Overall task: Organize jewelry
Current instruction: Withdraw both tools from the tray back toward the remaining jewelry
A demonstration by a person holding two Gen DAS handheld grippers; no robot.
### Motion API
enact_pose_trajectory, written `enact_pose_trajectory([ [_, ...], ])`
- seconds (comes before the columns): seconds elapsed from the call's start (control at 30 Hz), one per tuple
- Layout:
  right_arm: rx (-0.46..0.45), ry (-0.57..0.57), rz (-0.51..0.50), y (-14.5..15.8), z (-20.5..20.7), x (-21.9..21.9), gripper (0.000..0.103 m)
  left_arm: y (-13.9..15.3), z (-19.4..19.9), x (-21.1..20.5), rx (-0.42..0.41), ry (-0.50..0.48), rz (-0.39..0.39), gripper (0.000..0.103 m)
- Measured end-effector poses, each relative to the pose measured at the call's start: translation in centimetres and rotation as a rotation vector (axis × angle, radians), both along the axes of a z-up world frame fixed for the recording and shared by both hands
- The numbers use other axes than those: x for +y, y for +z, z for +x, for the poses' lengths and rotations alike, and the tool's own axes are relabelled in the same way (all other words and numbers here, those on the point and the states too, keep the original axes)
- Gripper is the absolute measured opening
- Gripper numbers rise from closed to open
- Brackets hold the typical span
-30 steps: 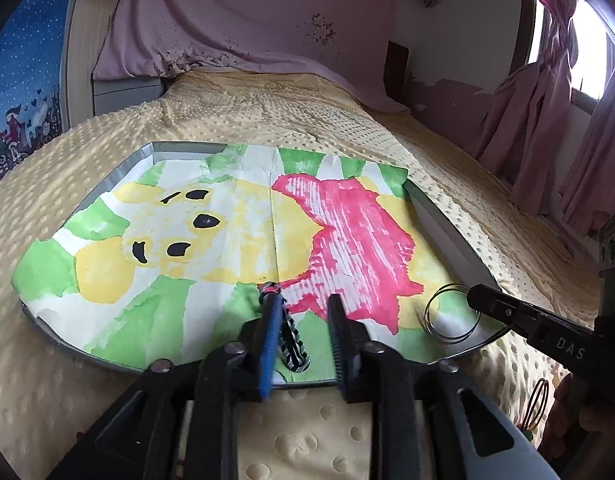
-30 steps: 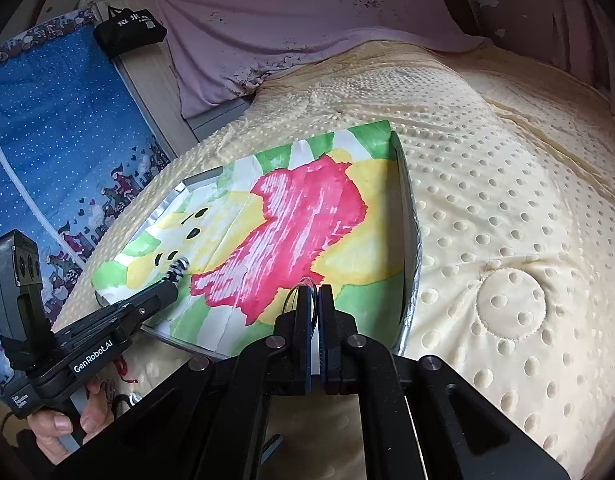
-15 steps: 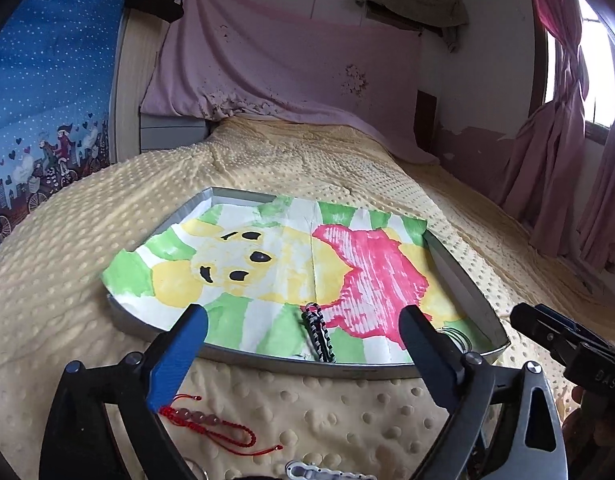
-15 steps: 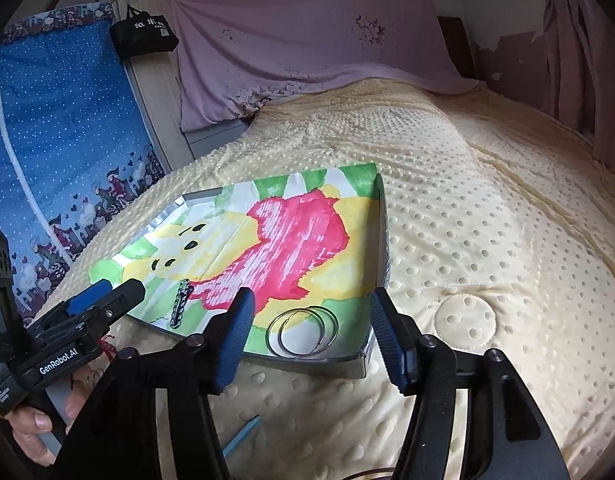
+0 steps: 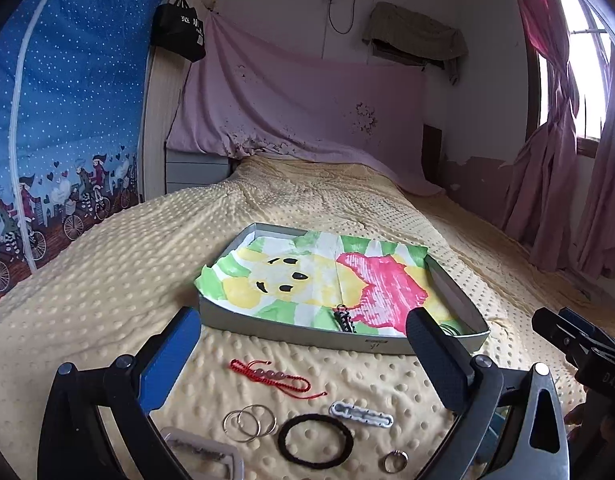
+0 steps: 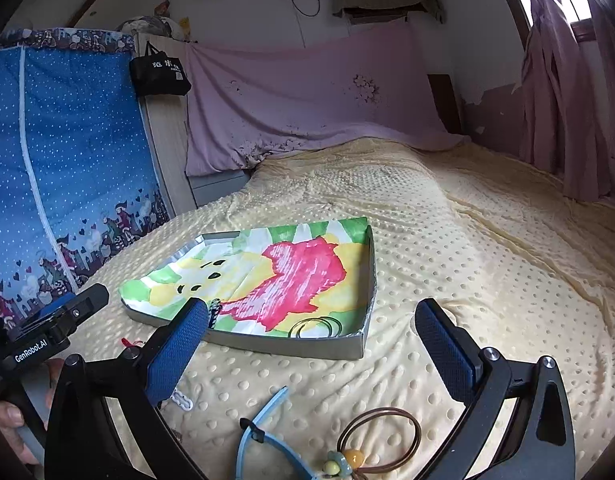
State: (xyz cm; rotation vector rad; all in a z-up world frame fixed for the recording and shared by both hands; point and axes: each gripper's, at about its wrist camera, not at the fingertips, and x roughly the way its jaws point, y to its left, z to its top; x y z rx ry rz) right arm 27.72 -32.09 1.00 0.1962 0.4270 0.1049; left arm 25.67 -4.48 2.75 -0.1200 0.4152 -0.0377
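Note:
A grey tray (image 5: 291,330) (image 6: 307,347) lined with a painted paper sits on the bed. In it lie a black-and-white braided bracelet (image 5: 344,320) (image 6: 214,312) and thin dark bangles (image 6: 316,327). My left gripper (image 5: 299,354) is open and empty, held above loose jewelry in front of the tray: a red cord bracelet (image 5: 273,376), silver hoops (image 5: 249,424), a black hair band (image 5: 315,440), a white clasp strip (image 5: 361,414), a small ring (image 5: 395,460). My right gripper (image 6: 311,350) is open and empty, above a blue band (image 6: 267,436) and brown hoops (image 6: 381,436).
The yellow dotted blanket (image 5: 107,280) covers the whole bed. A pink sheet (image 5: 299,112) hangs at the head end, a blue printed panel (image 5: 59,120) stands on the left and pink curtains (image 5: 567,184) on the right. A white frame-like item (image 5: 205,454) lies near the left gripper.
Both grippers opened, leaving the braided bracelet and the bangles in the tray, then pulled back and up away from the tray. The loose jewelry in front came into view.

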Motion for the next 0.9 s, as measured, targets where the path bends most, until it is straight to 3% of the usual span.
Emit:
enact_pose_trajectory([
  [0.47, -0.023, 0.07, -0.007, 1.3, -6.5, 5.0, 0.102, -1.0, -6.9, 6.7, 0.025, 0.074, -0.047, 0.103],
  [0.73, -0.051, 0.095, 0.013, 2.0, -10.4, 7.9, 0.102, -2.2, -9.2, 8.3, 0.019, 0.094, -0.042, 0.103],
  [0.9, -0.018, 0.096, 0.008, 0.7, -11.5, 8.7, 0.102, -3.3, -9.5, 8.9, 0.067, 0.081, -0.026, 0.103],
])
